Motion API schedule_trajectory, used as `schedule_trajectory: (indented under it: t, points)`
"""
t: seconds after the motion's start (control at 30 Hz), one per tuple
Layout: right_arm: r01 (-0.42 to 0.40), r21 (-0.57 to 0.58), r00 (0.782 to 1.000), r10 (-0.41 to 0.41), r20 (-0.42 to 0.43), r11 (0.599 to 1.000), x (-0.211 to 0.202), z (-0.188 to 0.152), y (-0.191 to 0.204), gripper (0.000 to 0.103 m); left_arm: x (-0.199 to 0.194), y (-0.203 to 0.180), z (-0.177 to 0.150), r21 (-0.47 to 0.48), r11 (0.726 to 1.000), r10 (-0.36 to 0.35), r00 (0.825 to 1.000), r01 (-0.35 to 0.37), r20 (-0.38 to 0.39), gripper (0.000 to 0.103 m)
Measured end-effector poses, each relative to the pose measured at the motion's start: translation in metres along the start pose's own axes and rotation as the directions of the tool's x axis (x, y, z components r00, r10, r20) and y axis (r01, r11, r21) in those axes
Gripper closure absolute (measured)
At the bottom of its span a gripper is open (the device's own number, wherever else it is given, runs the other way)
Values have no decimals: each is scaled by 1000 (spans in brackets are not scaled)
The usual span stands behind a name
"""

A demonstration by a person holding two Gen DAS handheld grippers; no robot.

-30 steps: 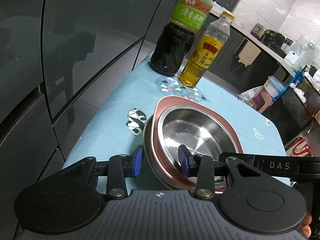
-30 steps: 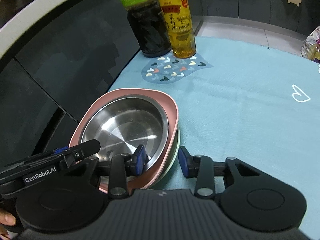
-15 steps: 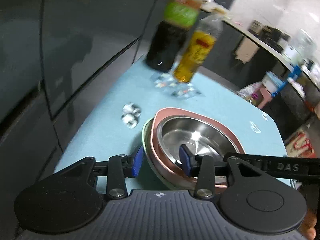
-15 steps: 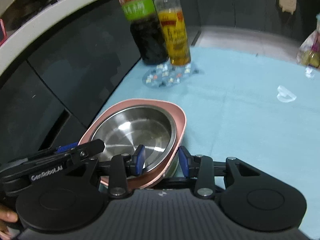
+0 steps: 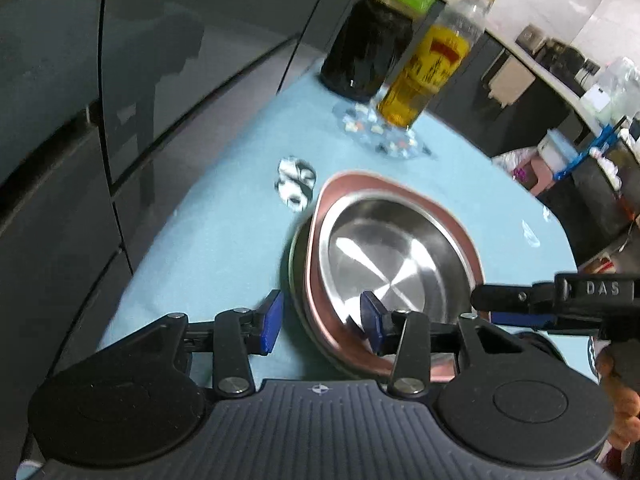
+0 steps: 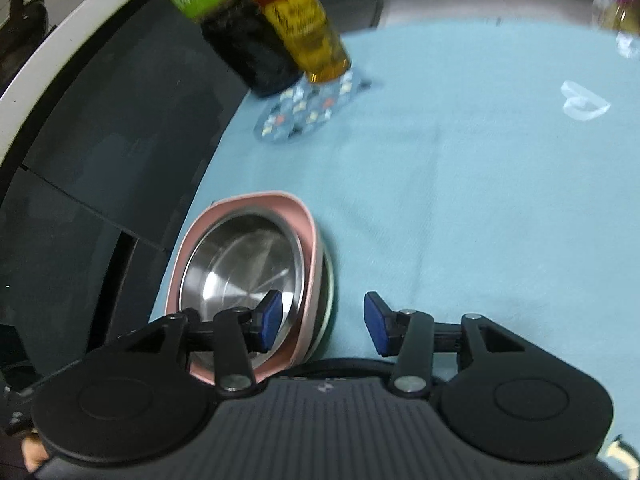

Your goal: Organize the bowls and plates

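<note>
A steel bowl (image 5: pixel 392 256) (image 6: pixel 240 264) sits nested in a pink plate (image 5: pixel 360 178) (image 6: pixel 272 200), which lies on a green plate (image 5: pixel 296 256) (image 6: pixel 330 280). The stack rests on the light blue tablecloth (image 5: pixel 224 240) (image 6: pixel 460 200). My left gripper (image 5: pixel 322 322) straddles the stack's near left rim, one pad inside the bowl and the other outside. Its jaws are opening and neither pad presses on the rim. My right gripper (image 6: pixel 324 324) straddles the right rim the same way, jaws opening, outer pad well clear over the cloth.
A dark vinegar bottle (image 5: pixel 368 48) (image 6: pixel 248 52) and a yellow oil bottle (image 5: pixel 424 76) (image 6: pixel 312 36) stand at the cloth's far end. Dark cabinet fronts (image 5: pixel 80 80) run close along the table's left edge. Bare cloth stretches to the right of the stack.
Both grippers' jaws have widened around the stack's rim, the right one most. Both views have sunk and tipped down, the right one rolling.
</note>
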State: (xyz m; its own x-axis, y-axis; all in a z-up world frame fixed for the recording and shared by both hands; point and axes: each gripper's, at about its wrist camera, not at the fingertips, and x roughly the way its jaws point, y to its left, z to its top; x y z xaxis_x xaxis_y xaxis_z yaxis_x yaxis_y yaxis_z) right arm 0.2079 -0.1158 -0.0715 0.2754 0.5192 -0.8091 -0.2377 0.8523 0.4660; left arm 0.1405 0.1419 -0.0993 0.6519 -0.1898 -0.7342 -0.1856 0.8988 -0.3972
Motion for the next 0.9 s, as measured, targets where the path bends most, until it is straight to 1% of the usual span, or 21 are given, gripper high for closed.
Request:
schedule_trajectory:
  t: [0.13, 0.17, 0.2, 0.23, 0.27, 0.3, 0.37, 0.43, 0.5, 0.63, 0.9]
  points:
    - [7, 1, 999, -7, -44, 1000, 15, 3, 2, 70, 0, -1, -1, 23, 1000, -5, 1000, 5, 9, 62]
    - [-4, -5, 999, 4, -33, 1000, 17, 4, 4, 71, 1, -1, -1, 28, 1000, -8, 1000, 8, 11, 62]
    - [-10, -13, 999, 10, -40, 1000, 20, 4, 7, 71, 1, -1, -2, 36, 999, -21, 1000, 21, 13, 63]
    - [-21, -30, 999, 20, -38, 999, 21, 2, 10, 78, 1, -2, -2, 40, 999, -19, 1000, 18, 23, 64]
    - [-2, -52, 1000, 0, -32, 999, 22, 0, 14, 80, 0, -2, -4, 37, 999, -8, 1000, 7, 29, 66]
    - [31, -89, 999, -32, -3, 996, 22, -3, 21, 87, -1, -3, -3, 31, 1000, 0, 1000, -1, 32, 66]
    - [55, -122, 998, -51, 34, 991, 20, -6, 28, 88, -5, -3, -2, 29, 1000, 8, 999, -10, 47, 67]
    - [37, -117, 998, -31, 54, 992, 12, -7, 32, 88, -15, -6, 0, 46, 999, 17, 996, -21, 89, 67]
    - [12, -116, 997, -3, 80, 993, 0, -7, 35, 88, -25, -8, 4, 49, 999, 11, 993, -17, 114, 67]
    - [9, -132, 991, 9, 133, 991, -22, -8, 44, 88, -43, -13, 7, 58, 998, -13, 988, 4, 155, 67]
    - [27, -121, 983, -4, 182, 992, -45, -21, 44, 88, -59, -27, -1, 80, 996, -46, 986, 33, 163, 67]
